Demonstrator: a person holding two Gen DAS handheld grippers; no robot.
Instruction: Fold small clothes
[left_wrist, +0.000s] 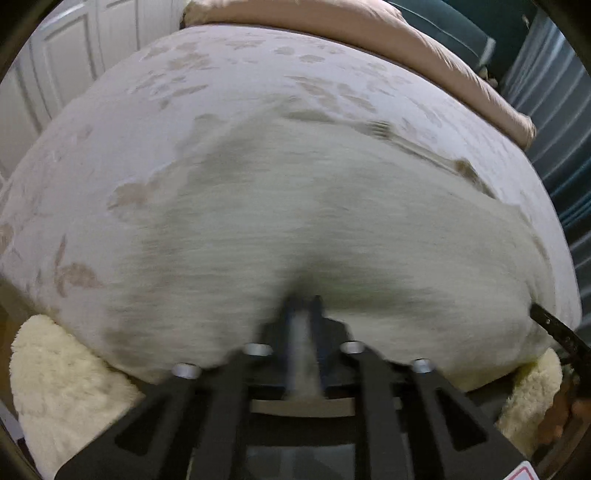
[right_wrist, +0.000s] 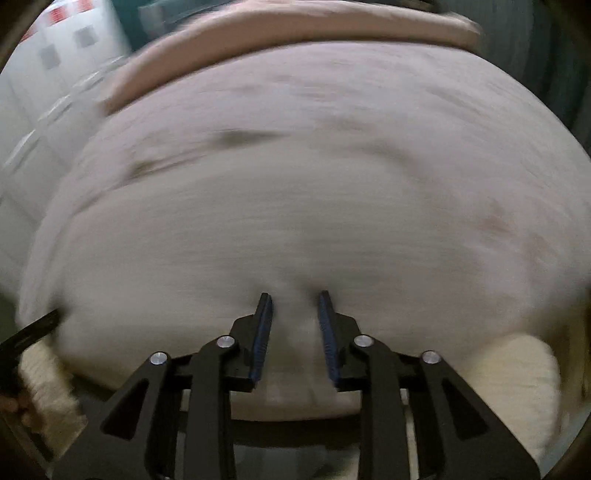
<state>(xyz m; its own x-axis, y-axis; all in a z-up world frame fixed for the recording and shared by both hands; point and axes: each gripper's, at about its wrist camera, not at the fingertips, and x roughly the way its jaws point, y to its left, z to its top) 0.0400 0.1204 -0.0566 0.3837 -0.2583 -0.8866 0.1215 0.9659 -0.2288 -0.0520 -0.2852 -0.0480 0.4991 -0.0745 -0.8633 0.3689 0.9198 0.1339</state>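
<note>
A pale cream garment (left_wrist: 314, 229) lies spread on the bed, motion-blurred. It also fills the right wrist view (right_wrist: 295, 229). My left gripper (left_wrist: 303, 301) is shut on the garment's near edge, with cloth pinched between the blue pads. My right gripper (right_wrist: 295, 295) has its jaws partly apart, and the garment's near edge lies between the fingers (right_wrist: 263, 332); whether it grips the cloth is unclear. The other gripper shows as a black bar at the right edge of the left view (left_wrist: 557, 326) and at the left edge of the right view (right_wrist: 29, 332).
The bed has a pale leaf-patterned cover (left_wrist: 221, 85) and a tan blanket (left_wrist: 424, 44) along its far side. A fluffy cream rug (left_wrist: 66, 380) lies on the floor by the bed's near edge. White cabinet doors (left_wrist: 62, 55) stand at the left.
</note>
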